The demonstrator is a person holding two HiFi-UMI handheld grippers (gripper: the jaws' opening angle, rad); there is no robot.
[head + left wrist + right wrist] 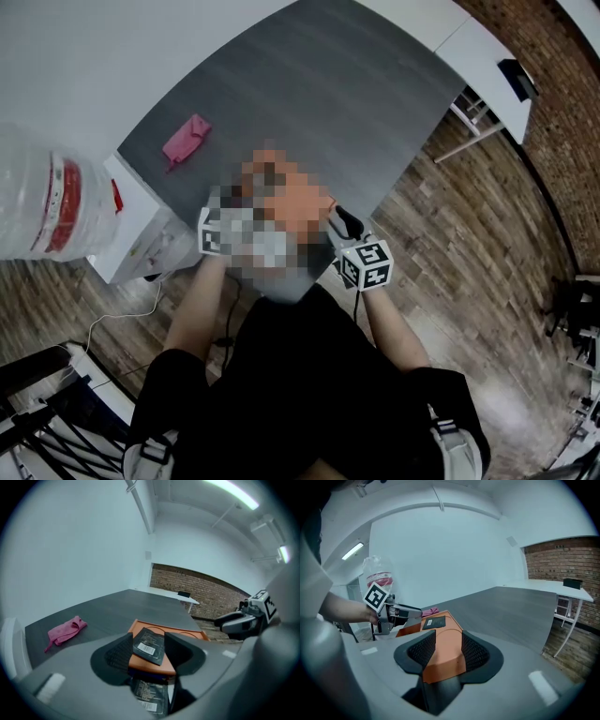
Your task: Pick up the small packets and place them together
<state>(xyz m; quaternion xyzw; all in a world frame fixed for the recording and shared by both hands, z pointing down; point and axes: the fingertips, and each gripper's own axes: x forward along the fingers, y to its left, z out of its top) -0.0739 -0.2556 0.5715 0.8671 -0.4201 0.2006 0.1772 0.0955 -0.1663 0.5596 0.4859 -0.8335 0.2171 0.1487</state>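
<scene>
Left gripper view: the left tongs (147, 640) stand wide apart and grip nothing. A small dark packet (149, 647) lies flat on the orange tray (190, 633), seen in the gap between the two pads, and neither pad presses on it. A second dark packet (150, 693) shows low in the picture, on the near side of the tray. Whether it rests on the desk (136, 604) cannot be told. The tray appears to serve as the collecting place, so a packet laid on it counts as gathered. The nearer packet probably remains to be moved.

Right gripper view: the right tongs (447, 638) are likewise spread. The tray's near end runs between the pads, but no clamping is evident. They seem to wait at the tray's edge, clear of the working side, perhaps ready to steady it. From here the first packet (434, 622) lies toward the tray's far end, just beside the tip of the left tongs. A pink cloth (65, 630) lies on the desk, well apart from the tray, and plays no part.
</scene>
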